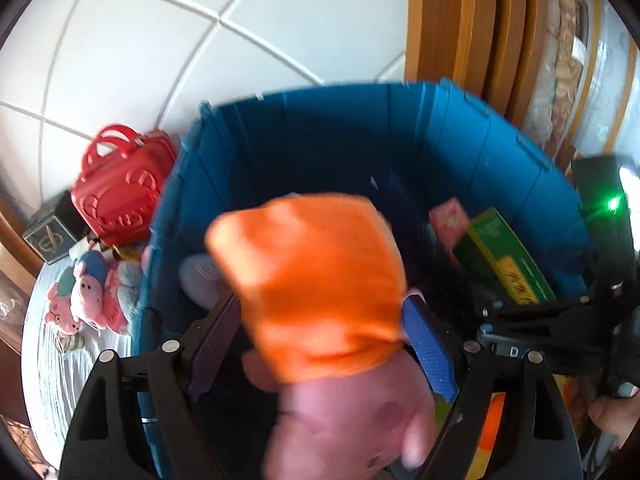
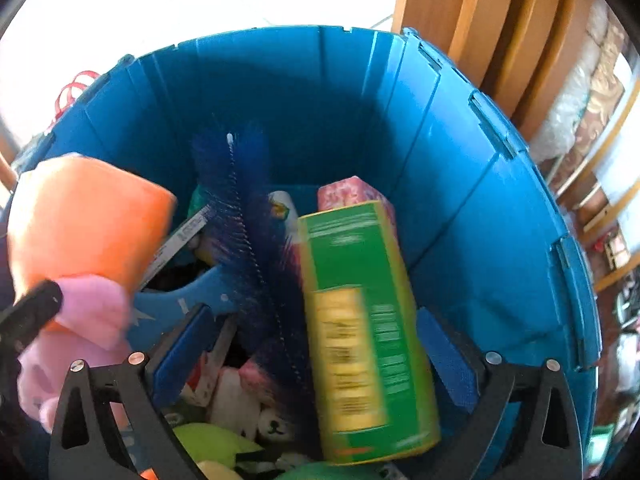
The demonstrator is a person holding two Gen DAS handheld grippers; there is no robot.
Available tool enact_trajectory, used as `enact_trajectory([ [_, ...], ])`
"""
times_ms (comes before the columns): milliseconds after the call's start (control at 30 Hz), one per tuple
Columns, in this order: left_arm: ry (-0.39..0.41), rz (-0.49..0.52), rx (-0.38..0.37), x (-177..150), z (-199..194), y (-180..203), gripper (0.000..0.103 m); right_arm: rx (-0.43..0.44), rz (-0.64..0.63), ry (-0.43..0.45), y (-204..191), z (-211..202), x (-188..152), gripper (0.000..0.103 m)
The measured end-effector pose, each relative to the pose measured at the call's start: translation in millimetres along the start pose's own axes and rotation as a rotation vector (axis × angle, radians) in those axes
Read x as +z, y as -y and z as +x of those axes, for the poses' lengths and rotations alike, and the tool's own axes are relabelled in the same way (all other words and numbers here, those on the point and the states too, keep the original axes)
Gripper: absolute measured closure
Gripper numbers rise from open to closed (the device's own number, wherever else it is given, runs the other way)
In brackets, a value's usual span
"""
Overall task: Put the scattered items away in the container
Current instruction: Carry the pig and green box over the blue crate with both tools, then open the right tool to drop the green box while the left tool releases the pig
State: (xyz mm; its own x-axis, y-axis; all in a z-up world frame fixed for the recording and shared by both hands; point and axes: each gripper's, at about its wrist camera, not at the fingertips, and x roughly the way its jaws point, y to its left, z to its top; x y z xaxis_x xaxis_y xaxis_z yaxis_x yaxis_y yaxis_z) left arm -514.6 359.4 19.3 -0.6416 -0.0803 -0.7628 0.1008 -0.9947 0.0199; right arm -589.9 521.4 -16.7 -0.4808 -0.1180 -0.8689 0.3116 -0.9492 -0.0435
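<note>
Both grippers are above the blue bin (image 2: 460,208). The left gripper (image 1: 320,340) has its jaws apart, and the pink plush toy (image 1: 348,412) in an orange dress sits between them; I cannot tell if the pads press it. The right gripper (image 2: 316,344) stands wide apart, and the green box (image 2: 360,320), blurred, lies between its pads without touching them. A blue brush (image 2: 248,216) leans inside the bin. 2 more pink plush toys (image 1: 84,296) lie outside, beside a red bag (image 1: 120,192).

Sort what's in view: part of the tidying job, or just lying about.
Job: blue bin; pink plush in orange between the left tool's pads; green box; blue brush.
Lying about: red bag; wooden frame.
</note>
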Motion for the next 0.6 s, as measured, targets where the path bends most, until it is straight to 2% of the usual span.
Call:
enact_trajectory([
  [67,0.022,-0.014,0.013,2.7,-2.3,-3.9,0.02,0.007,0.0,0.012,0.3,-4.3,-0.5,0.0],
  [267,0.016,-0.038,-0.001,6.6,-2.4,-10.6,0.02,-0.011,-0.008,0.046,-3.2,-9.3,7.9,0.0],
  [600,0.043,-0.035,-0.035,-4.9,-24.0,-7.9,0.02,0.036,-0.043,0.093,-12.3,-22.7,7.9,0.0],
])
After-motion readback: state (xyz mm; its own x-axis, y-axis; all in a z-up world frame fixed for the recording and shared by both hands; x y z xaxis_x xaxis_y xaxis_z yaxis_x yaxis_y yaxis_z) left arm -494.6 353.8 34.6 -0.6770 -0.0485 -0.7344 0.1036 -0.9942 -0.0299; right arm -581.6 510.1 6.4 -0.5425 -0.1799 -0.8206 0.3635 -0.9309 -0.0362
